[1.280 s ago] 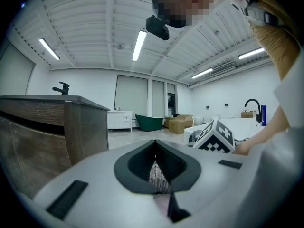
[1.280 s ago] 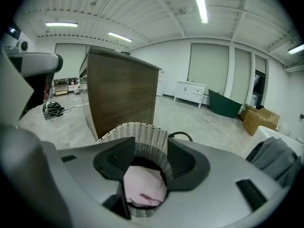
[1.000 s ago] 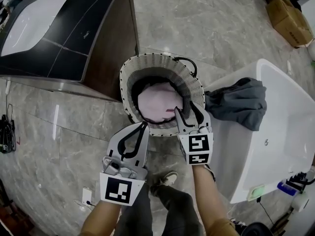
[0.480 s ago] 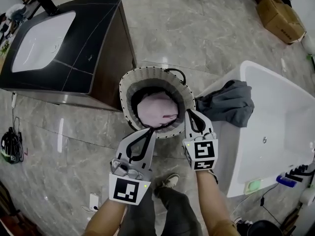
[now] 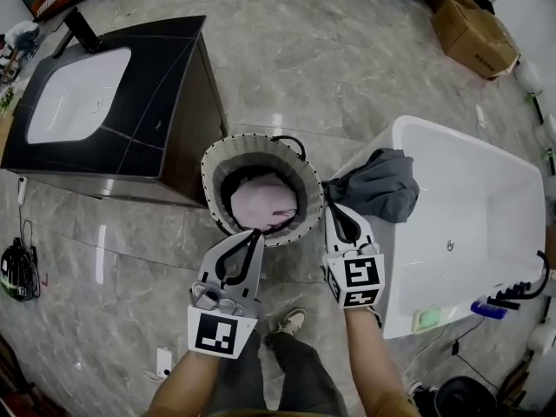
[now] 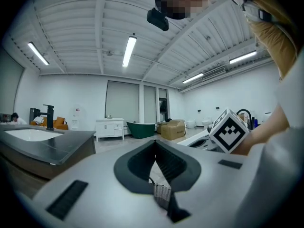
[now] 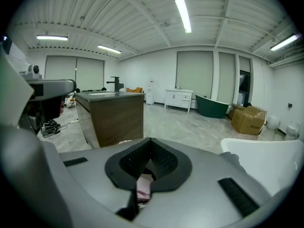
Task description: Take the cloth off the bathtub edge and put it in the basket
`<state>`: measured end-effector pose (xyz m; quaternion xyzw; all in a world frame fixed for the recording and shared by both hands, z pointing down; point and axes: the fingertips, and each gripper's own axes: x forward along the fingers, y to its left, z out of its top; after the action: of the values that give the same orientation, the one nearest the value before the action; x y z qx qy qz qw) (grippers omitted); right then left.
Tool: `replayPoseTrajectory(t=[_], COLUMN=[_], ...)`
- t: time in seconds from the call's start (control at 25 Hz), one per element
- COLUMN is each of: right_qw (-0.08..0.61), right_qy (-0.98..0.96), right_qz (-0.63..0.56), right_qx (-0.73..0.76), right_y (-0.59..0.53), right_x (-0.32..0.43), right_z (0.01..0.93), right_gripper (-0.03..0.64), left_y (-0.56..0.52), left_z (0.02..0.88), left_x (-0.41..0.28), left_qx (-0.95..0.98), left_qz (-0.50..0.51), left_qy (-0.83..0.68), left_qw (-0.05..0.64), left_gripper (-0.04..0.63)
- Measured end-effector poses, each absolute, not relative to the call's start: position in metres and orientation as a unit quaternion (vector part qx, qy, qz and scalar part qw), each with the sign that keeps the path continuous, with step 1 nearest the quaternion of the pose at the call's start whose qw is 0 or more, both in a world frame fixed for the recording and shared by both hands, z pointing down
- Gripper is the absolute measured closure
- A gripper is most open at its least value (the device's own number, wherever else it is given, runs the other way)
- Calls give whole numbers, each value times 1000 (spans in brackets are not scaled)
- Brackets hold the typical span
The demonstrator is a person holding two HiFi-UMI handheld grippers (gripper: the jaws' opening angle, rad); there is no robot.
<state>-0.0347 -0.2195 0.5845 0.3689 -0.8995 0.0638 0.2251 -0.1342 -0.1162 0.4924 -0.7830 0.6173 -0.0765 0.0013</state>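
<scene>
Your left gripper [image 5: 250, 234] and right gripper [image 5: 335, 208]: both pressed together, empty, right just closed, near basket [image 5: 208, 168] containing pink cloth [image 5: 261, 205]; grey cloth [image 5: 382, 185] draped on bathtub [image 5: 460, 134] edge.

Basket stood on floor between vanity and bathtub.
Vanity [image 5: 165, 85] was left of basket [image 5: 261, 141], bathtub [image 5: 486, 172] right; one cloth [image 5: 261, 205] lay in basket, second cloth [image 5: 378, 185] on the near bathtub edge, cardboard box [image 5: 473, 29] far behind.
</scene>
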Motion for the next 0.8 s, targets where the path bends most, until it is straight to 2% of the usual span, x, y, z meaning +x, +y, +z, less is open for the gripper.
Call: replayPoseTrajectory(t=[0.36,0.8], right_qw=[208,144], right_qy=[-890,-893], right_qz=[74,71], right_qx=[400,421], right_y=[-214,-194], right_x=[9,45], right_z=[510,391], right_gripper=[611,612], left_y=[-102,-84], left_z=[433,329], left_x=[-121,-99], left_qx=[-786,-781], left_qz=[-66,-20], left_qy=[615,625], left_qw=[0,11], left_gripper=[589,589])
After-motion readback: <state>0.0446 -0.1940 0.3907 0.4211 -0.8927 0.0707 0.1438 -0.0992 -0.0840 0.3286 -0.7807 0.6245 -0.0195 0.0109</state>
